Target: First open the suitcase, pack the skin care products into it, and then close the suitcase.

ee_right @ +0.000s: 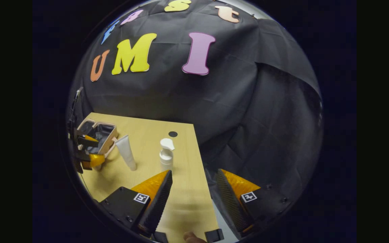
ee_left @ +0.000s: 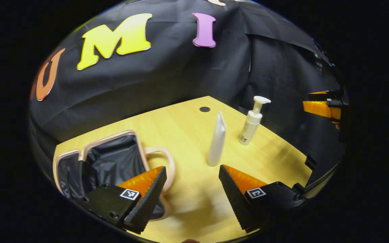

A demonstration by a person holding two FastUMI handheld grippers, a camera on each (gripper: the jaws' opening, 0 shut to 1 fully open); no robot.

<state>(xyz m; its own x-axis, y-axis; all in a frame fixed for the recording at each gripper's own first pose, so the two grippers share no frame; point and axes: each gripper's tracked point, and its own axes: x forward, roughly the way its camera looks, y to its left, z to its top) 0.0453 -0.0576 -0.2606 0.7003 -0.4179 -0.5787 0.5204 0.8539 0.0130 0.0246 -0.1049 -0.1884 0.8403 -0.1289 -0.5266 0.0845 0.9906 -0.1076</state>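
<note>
The case (ee_left: pixel 110 162) is lying open at lower left, near the table (ee_left: pixel 187 209) edge. The tube (ee_left: pixel 216 141) and pump bottle (ee_left: pixel 252 121) are standing upright mid-frame, bare table around them. Left fingers (ee_left: pixel 192 175) and right fingers (ee_right: pixel 194 179) are gaping wide, holding nothing.

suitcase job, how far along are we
Done: the suitcase lies open, its dark lining showing. In hand: nothing; the left gripper and right gripper are both open. Left: the white tube and pump bottle stand on the table, unpacked; then closing.
</note>
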